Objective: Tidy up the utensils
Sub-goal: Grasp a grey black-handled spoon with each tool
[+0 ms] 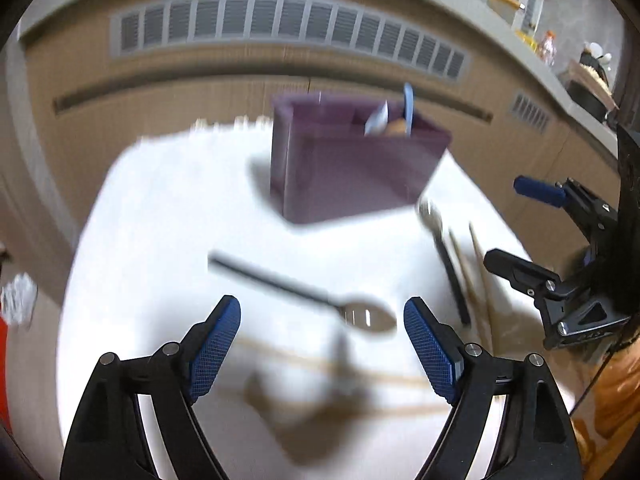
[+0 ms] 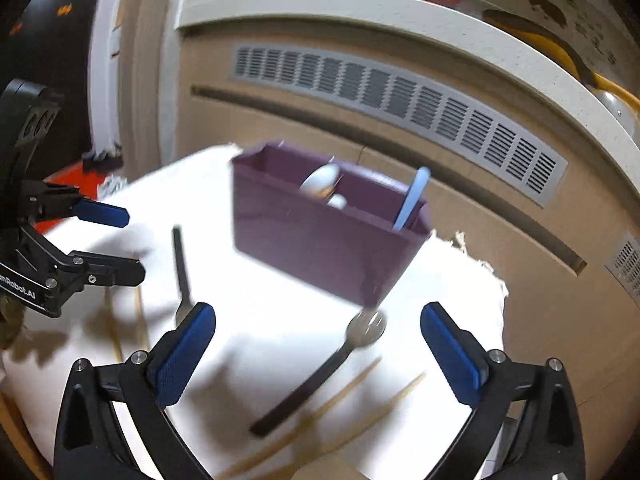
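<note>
A purple utensil holder (image 1: 352,160) (image 2: 324,232) stands on a white cloth; a light blue utensil (image 2: 412,200) and white spoons (image 2: 322,184) stick out of it. A black-handled spoon (image 1: 304,296) lies just ahead of my open, empty left gripper (image 1: 322,340). A black-handled fork (image 2: 320,372) lies between the fingers of my open, empty right gripper (image 2: 318,356), above the cloth. Wooden chopsticks (image 1: 332,368) (image 2: 352,400) lie near both. Each gripper also shows in the other's view: the right one (image 1: 532,232) and the left one (image 2: 120,240).
The white cloth (image 1: 160,220) covers a small table. A second black-handled utensil (image 1: 448,264) lies at the right of the cloth, and one (image 2: 182,272) at the left in the right wrist view. Beige cabinets with a grey vent (image 1: 280,28) stand behind.
</note>
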A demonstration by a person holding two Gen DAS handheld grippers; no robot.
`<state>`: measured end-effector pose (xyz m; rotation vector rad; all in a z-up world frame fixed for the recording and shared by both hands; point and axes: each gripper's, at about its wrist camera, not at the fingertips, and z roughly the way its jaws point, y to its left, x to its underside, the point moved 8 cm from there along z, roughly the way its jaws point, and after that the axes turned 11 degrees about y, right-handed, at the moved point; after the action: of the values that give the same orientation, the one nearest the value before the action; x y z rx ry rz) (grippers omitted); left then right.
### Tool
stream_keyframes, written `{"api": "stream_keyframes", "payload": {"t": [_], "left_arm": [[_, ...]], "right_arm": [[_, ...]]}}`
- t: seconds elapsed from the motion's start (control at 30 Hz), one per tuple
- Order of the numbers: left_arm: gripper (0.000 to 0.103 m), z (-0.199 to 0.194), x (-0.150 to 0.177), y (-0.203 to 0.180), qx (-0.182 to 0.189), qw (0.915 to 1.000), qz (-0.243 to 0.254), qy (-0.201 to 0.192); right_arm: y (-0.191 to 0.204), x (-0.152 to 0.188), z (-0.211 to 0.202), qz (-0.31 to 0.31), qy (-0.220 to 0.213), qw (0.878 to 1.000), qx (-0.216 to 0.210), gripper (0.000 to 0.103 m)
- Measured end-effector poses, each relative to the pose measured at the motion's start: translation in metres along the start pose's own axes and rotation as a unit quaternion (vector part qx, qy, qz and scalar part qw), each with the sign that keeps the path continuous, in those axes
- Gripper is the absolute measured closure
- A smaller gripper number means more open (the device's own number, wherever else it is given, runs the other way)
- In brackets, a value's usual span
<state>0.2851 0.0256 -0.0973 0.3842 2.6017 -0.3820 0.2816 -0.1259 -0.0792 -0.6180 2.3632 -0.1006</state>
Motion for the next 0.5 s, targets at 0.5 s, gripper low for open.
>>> {"api": "stream_keyframes", "payload": {"t": [0.5], "left_arm": [[0.019,0.043,-0.006,-0.033,-0.071,0.9701,0.224,0.061]], "right_arm": [[0.003,0.076,0.009,0.071,0.059,0.994,-0.054,0.002]]}}
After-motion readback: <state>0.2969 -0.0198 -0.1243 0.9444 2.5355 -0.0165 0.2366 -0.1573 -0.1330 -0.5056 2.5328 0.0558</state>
